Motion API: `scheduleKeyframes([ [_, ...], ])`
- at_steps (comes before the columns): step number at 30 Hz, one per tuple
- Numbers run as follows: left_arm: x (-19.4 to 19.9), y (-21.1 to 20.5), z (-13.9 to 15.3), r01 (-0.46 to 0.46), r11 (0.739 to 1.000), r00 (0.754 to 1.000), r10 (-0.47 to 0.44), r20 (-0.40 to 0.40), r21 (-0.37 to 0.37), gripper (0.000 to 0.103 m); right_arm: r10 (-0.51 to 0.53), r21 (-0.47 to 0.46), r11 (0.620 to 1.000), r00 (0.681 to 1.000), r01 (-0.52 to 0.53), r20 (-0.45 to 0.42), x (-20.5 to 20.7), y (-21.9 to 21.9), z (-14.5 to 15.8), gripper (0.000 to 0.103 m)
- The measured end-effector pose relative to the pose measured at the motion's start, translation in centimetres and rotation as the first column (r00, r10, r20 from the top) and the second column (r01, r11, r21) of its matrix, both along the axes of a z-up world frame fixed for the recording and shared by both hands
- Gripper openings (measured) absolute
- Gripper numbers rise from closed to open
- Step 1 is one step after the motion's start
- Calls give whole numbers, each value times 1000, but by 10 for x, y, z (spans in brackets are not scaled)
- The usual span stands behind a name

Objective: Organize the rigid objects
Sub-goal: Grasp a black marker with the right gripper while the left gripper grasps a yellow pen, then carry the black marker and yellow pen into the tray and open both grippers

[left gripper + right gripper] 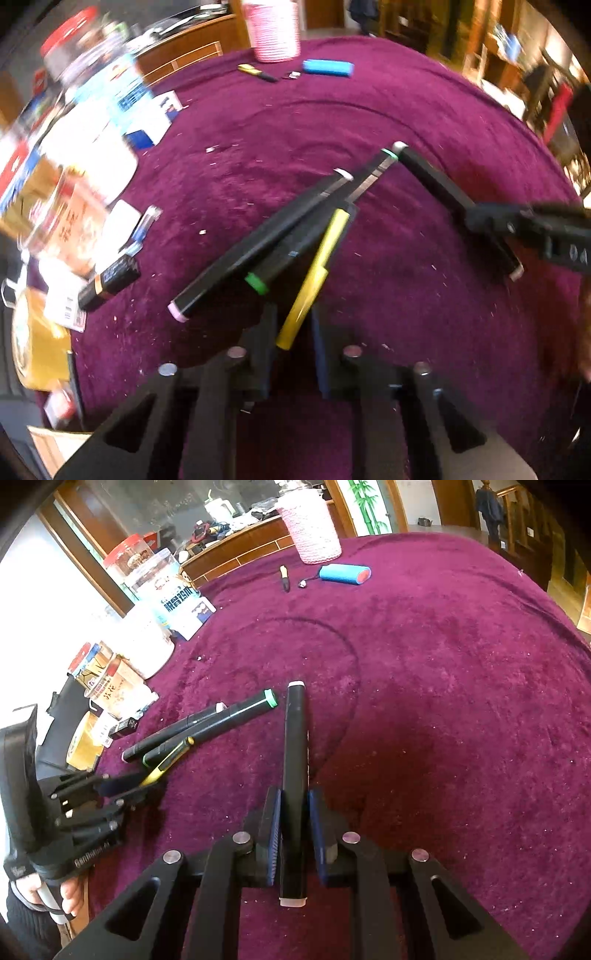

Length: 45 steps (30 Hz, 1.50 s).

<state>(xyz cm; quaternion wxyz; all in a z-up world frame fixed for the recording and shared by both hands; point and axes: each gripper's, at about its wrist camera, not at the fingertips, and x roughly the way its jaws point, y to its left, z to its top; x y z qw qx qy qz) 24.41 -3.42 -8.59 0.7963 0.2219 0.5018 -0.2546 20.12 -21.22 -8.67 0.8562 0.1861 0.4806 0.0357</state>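
Note:
In the left wrist view a yellow pen (308, 277) lies between the fingers of my left gripper (293, 314), which is shut on its near end. Beside it on the magenta cloth lie a black marker with pink end (255, 247) and a black marker with green ends (295, 247), touching each other. My right gripper (293, 797) is shut on a black marker with white ends (295, 746), which points away from it. The right wrist view shows the left gripper (125, 784) at the left on the yellow pen (168, 762). The right gripper (487, 221) enters the left wrist view from the right.
A pink woven container (314, 528) stands at the table's far edge, with a blue cylinder (343, 574) and a small yellow-black tool (283, 576) near it. Jars and boxes (147, 590), a tape roll (83, 746) and a small black box (110, 280) crowd the left side.

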Motion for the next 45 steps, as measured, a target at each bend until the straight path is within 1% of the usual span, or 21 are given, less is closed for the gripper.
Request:
scheduleKeyframes([
  [5, 2, -3, 0, -18, 1000, 1000, 18, -13, 22, 14, 9, -2, 1000, 1000, -9, -7, 1, 1, -1, 16],
  [7, -3, -3, 3, -27, 999, 1000, 28, -2, 20, 8, 15, -12, 1000, 1000, -15, -5, 0, 2, -1, 16],
  [10, -13, 5, 12, -91, 996, 996, 91, -24, -24, 8, 22, -20, 1000, 1000, -22, -1, 0, 3, -1, 16],
  [12, -26, 11, 19, -103, 992, 994, 100, -44, -68, 8, 28, -32, 999, 1000, -28, 4, 1, 5, -1, 16],
  [14, -45, 17, 29, -116, 987, 993, 112, -43, -109, 8, 32, -41, 999, 999, -32, 7, 1, 6, -1, 15],
  [16, -67, 26, 40, -147, 978, 989, 142, -46, -149, 8, 31, -40, 999, 999, -31, 11, -1, 6, 0, 15],
  [19, -101, 44, 53, -213, 954, 977, 211, -35, -210, 8, 16, -44, 999, 999, -14, 36, -5, 5, 4, 15],
  [21, -121, 62, 61, -265, 927, 964, 262, -46, -267, 8, 12, -27, 1000, 998, -10, 63, -12, 6, 12, 15],
  [24, -147, 91, 72, -340, 890, 937, 350, -24, -305, 8, 33, -29, 999, 995, -30, 96, -27, 22, 26, 16],
  [27, -165, 131, 84, -414, 842, 901, 433, -25, -347, 8, 120, -17, 993, 984, -119, 130, -51, 60, 44, 16],
  [29, -172, 152, 89, -456, 820, 876, 481, -16, -347, 8, 189, -4, 982, 970, -191, 155, -66, 91, 55, 16],
  [32, -179, 186, 92, -512, 792, 839, 543, 1, -333, 8, 295, 7, 954, 939, -301, 178, -83, 140, 68, 16],
  [35, -185, 217, 90, -563, 758, 802, 597, 2, -330, 8, 415, 2, 906, 890, -423, 188, -96, 195, 76, 16],
  [37, -188, 239, 87, -595, 729, 777, 629, -12, -339, 8, 476, -16, 876, 860, -481, 182, -101, 226, 75, 16],
  [38, -189, 245, 85, -607, 718, 768, 641, -17, -341, 8, 505, -25, 860, 846, -509, 172, -104, 242, 73, 16],
  [39, -189, 254, 82, -623, 704, 754, 656, -21, -341, 8, 529, -28, 847, 834, -531, 161, -105, 256, 70, 17],
  [41, -189, 267, 76, -647, 684, 736, 676, -40, -339, 8, 561, -44, 827, 816, -561, 143, -106, 278, 66, 17],
  [43, -189, 276, 71, -661, 670, 723, 690, -47, -337, 8, 580, -52, 814, 804, -578, 130, -105, 292, 61, 17],
  [45, -187, 282, 67, -670, 663, 715, 698, -47, -334, 8, 593, -72, 805, 797, -589, 114, -101, 307, 55, 17],
])
